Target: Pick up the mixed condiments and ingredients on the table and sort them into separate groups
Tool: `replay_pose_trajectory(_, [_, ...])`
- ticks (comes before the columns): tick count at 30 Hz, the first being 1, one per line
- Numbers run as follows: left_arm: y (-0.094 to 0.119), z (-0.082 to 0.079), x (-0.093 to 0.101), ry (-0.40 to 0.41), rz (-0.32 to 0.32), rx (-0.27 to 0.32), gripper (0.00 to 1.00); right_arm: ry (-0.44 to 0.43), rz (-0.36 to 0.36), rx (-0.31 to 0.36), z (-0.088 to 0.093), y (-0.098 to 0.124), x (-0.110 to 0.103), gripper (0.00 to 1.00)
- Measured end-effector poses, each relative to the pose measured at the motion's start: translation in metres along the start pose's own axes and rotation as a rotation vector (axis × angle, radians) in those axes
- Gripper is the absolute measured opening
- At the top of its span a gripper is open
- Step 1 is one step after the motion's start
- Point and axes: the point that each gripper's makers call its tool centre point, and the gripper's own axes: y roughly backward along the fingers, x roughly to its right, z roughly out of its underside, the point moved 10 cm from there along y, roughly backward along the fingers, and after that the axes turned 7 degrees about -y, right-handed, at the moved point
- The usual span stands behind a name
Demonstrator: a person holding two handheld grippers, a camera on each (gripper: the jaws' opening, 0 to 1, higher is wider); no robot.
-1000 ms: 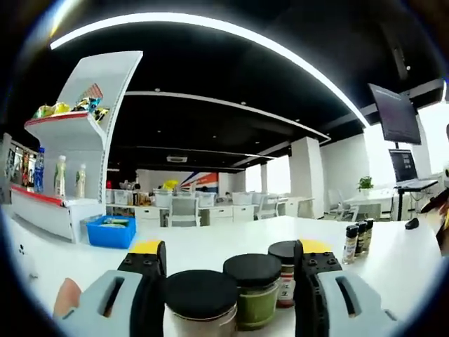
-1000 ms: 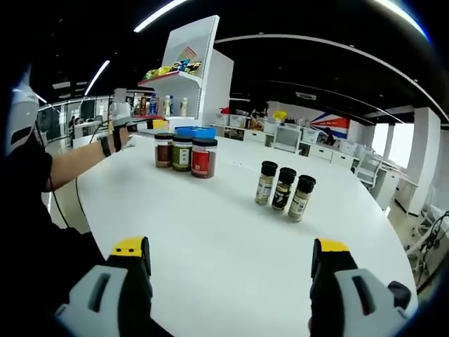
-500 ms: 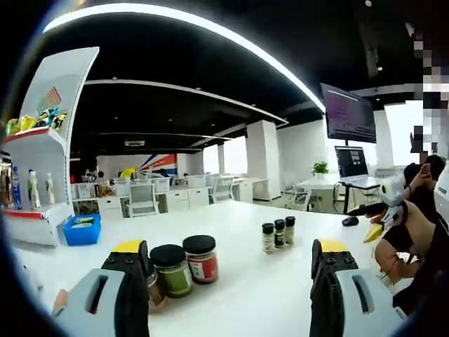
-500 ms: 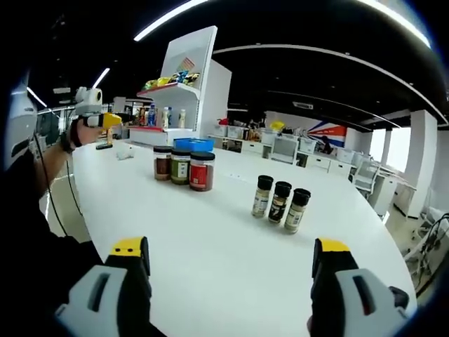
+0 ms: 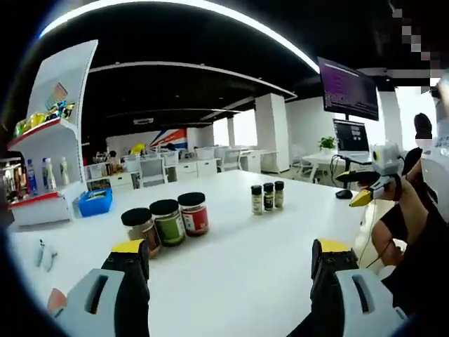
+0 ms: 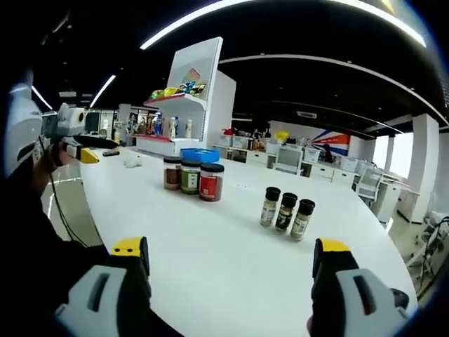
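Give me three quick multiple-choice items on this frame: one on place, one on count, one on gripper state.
1. Where does the blue bin sit?
A. behind the three wide jars
B. beside the spice bottles
C. on the top shelf

2. How many slim spice bottles stand in a row?
A. two
B. three
C. five

3. How are the right gripper jaws?
A. shut on a jar
B. shut on nothing
C. wide apart, holding nothing

Answers:
1 A, the bin shows just past the jars.
2 B, three black caps side by side.
3 C, bare white table lies between the jaws.
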Motion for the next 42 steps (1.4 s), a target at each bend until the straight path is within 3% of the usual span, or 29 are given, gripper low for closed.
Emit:
replay_pose_trajectory(2, [0.003,0.004,-0.001,-0.020,-0.073,0.023,0.95,0.000,-0.001,-0.004,0.002,0.002,-0.003,0.94])
replay_pose_trajectory(4, [0.005,0.011,-0.002,-0.062,-0.119,-0.029,0.95,0.000,-0.004,-0.007,0.004,0.004,-0.005,0.94])
replay_pose_trajectory(8, [0.002,0.029,0.004,-0.062,-0.074,-0.180,0.95,0.003,-0.004,-0.018,0.008,0.008,-0.009,0.94])
replay_pose_trajectory(11, [0.000,0.036,0.005,-0.113,-0.094,-0.218,0.95,0.001,0.000,-0.019,0.010,0.011,-0.010,0.94])
replay_pose_trajectory(19, [0.001,0.041,0.009,-0.087,-0.050,-0.265,0.95,0.002,0.009,-0.028,0.011,0.014,-0.011,0.94])
replay_pose_trajectory(21, [0.002,0.044,0.008,-0.142,-0.069,-0.312,0.95,0.003,0.011,-0.026,0.011,0.014,-0.011,0.94])
replay_pose_trajectory(29, [0.002,0.050,0.008,-0.122,-0.036,-0.342,0.95,0.007,0.013,-0.049,0.012,0.009,-0.011,0.94])
replay_pose_trajectory(42, [0.002,0.053,0.011,-0.155,-0.016,-0.380,0.95,0.002,0.022,-0.051,0.016,0.015,-0.009,0.94])
